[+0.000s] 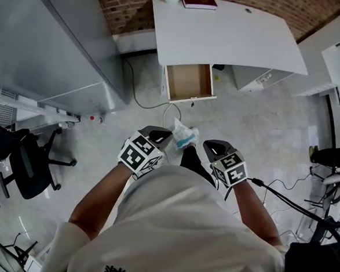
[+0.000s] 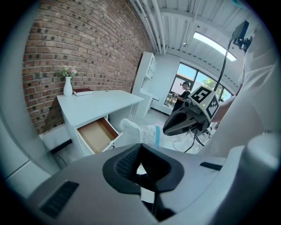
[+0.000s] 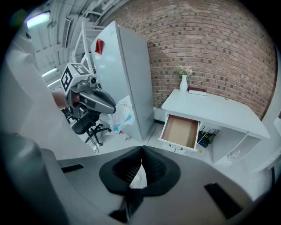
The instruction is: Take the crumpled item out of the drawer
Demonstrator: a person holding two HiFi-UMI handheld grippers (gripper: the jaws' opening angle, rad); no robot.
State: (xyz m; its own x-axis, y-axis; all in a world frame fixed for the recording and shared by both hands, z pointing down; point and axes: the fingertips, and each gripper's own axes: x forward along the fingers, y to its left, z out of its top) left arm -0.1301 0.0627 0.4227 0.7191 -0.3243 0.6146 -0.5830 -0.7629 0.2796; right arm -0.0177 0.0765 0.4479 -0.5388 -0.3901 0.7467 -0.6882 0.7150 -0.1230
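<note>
Desk [image 1: 223, 37]: white, bearing a white vase [image 3: 183, 82] and a red book [image 1: 198, 0].
Wall [image 3: 210, 48]: red brick, behind the desk.
Floor [image 1: 263, 127]: pale grey, speckled.
Cabinet [image 1: 43, 42]: tall, grey, left of desk.
Chair [image 1: 26, 163]: black, on castors, beside cabinet.
Window [image 2: 193, 79]: bright, far end.
Light [image 2: 215, 44]: ceiling strip.

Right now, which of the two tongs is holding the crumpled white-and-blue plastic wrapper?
The left tongs: they are shut on the crumpled white-and-blue plastic wrapper, which sticks out past their tips. The right tongs are shut on nothing.
</note>
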